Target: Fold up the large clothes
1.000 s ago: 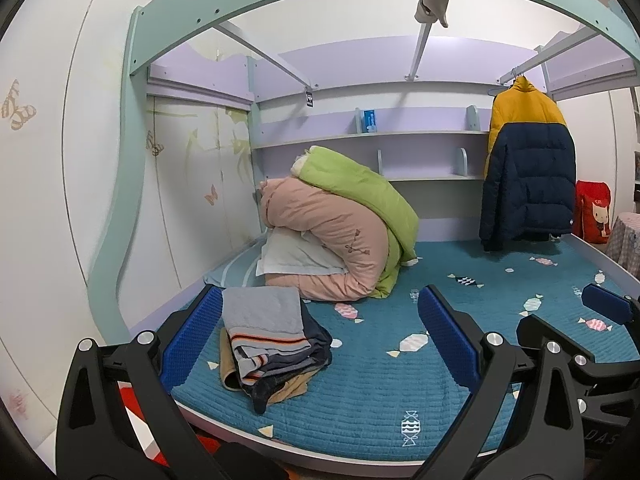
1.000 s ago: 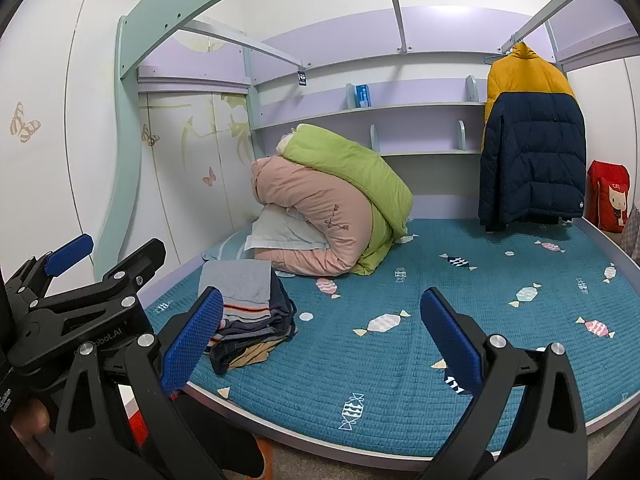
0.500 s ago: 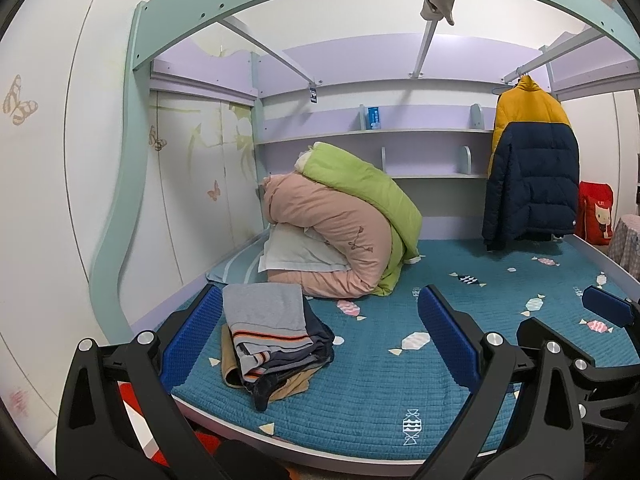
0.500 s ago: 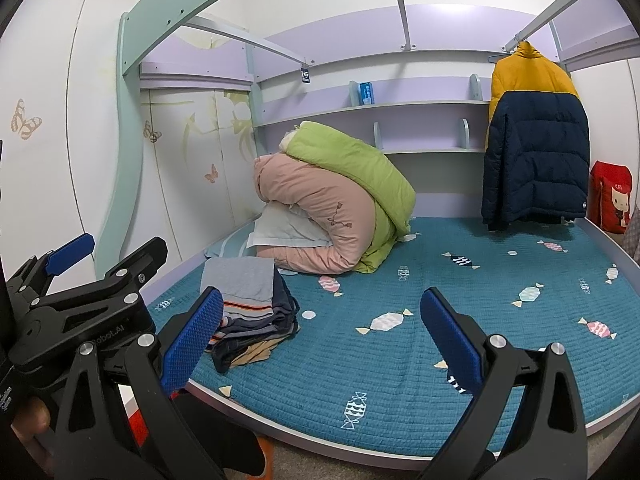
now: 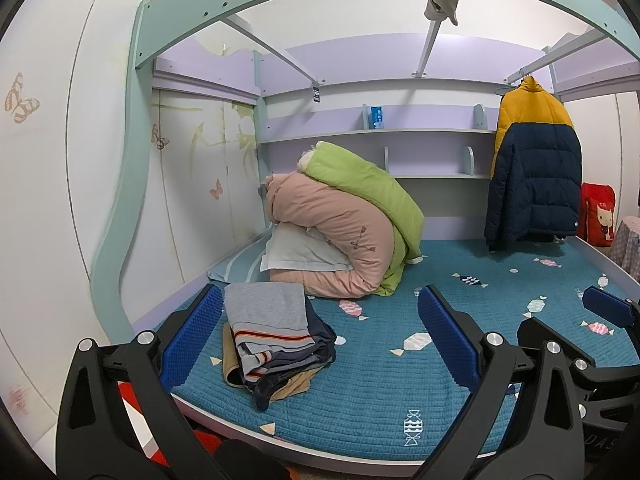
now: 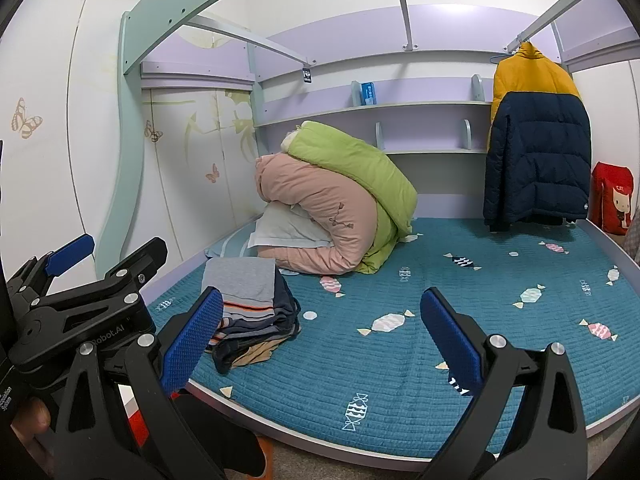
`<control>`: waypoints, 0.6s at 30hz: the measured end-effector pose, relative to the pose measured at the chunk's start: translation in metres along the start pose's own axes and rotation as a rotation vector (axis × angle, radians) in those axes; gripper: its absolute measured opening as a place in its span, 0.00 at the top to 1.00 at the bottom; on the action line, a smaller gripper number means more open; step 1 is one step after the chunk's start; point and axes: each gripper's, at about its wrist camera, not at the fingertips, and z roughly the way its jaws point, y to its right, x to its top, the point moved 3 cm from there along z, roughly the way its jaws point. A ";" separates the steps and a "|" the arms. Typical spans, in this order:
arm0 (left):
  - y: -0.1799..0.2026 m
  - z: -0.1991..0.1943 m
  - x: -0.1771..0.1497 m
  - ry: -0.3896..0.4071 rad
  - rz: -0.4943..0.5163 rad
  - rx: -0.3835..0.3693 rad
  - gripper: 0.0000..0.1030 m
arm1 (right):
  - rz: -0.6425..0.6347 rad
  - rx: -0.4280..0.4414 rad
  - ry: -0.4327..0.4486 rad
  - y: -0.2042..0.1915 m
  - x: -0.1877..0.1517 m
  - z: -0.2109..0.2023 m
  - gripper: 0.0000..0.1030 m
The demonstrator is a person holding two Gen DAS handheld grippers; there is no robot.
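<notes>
Partly hidden clothes stack point(image 6: 248, 312), claws point(image 6: 320, 332) empty

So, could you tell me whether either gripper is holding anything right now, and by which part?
Nothing is held: the left gripper and right gripper are both open and empty, short of the folded clothes.

The left gripper point(image 6: 86, 312) body reads "Robot.AI"; the right gripper point(image 5: 608, 446) body shows "DAS".
</notes>
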 end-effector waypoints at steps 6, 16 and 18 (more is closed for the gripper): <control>0.000 -0.002 -0.001 0.005 0.001 0.015 0.05 | 0.002 0.003 0.001 0.001 0.000 0.000 0.07; 0.007 -0.004 -0.002 0.002 0.006 0.024 0.05 | 0.007 0.011 -0.003 0.005 0.001 0.002 0.07; 0.007 -0.003 -0.003 0.001 0.010 0.028 0.05 | 0.012 0.014 -0.005 0.007 0.001 0.003 0.07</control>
